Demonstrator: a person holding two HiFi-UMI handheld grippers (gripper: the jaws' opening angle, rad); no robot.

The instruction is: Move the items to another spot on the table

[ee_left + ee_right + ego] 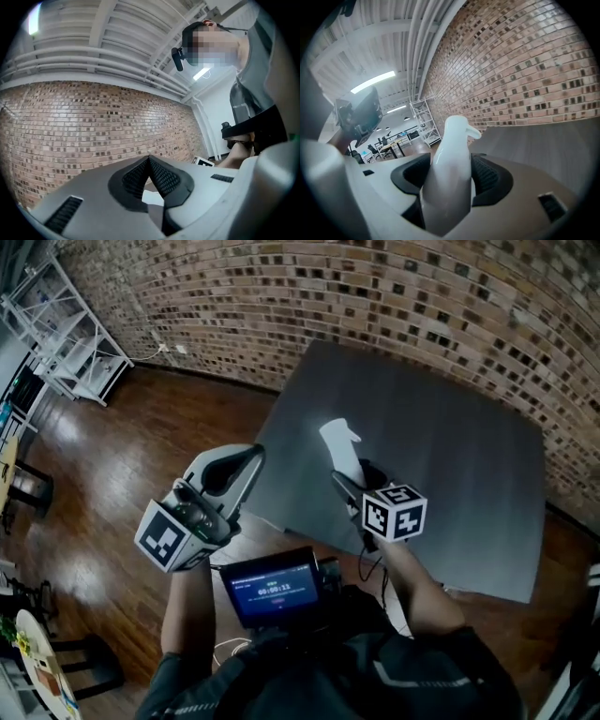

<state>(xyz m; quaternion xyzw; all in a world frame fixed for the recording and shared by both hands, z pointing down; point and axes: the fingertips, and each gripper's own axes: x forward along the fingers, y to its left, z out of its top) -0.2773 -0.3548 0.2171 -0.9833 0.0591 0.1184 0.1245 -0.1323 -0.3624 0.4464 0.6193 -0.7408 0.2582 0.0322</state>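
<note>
A white bottle-shaped item with a curved spout (342,448) is held above the near-left part of the dark grey table (450,456). My right gripper (354,479) is shut on its body, with the marker cube toward me. In the right gripper view the white item (452,159) fills the gap between the black pads (490,178) and its spout sticks out past them. My left gripper (246,457) is raised at the left, just beyond the table's left edge. In the left gripper view its jaws (149,160) meet at the tips with nothing between them, pointing at the brick wall.
A brick wall (375,287) runs behind the table. A white metal shelf (66,334) stands at the far left on the wooden floor (122,456). A small screen device (277,592) hangs at my chest. Chairs and a round table are at the left edge.
</note>
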